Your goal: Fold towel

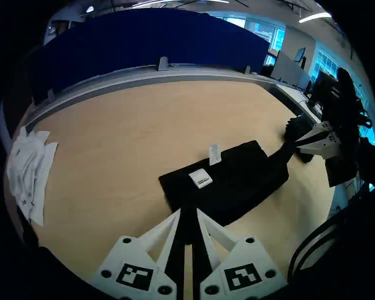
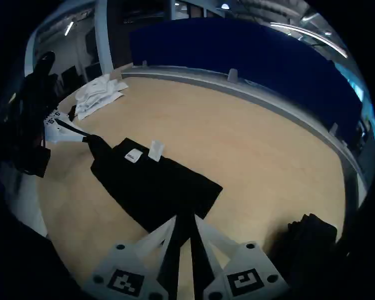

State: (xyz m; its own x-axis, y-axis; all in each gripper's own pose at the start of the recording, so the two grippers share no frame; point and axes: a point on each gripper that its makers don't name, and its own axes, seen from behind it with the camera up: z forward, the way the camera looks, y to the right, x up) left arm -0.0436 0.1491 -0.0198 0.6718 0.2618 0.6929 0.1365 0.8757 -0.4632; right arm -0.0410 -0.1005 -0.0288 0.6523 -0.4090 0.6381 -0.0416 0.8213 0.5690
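A black towel point(image 1: 237, 180) lies partly folded on the light wooden table point(image 1: 127, 130), with two white tags point(image 1: 200, 178) on top. My left gripper point(image 1: 187, 214) is shut on the towel's near corner. At the far right, my right gripper point(image 1: 293, 144) pinches the opposite end, which is pulled up off the table. In the right gripper view the same towel point(image 2: 152, 190) stretches away from my right gripper point(image 2: 186, 218), which is shut on its near corner. At the left the left gripper point(image 2: 85, 136), held by a person in dark clothes, grips the far end.
A heap of white towels point(image 1: 30, 170) point(image 2: 97, 95) lies near one table edge. A dark folded pile point(image 2: 310, 240) sits at the table's other end. A blue partition point(image 1: 152, 40) point(image 2: 237, 45) runs along the back edge. Bare wood surrounds the towel.
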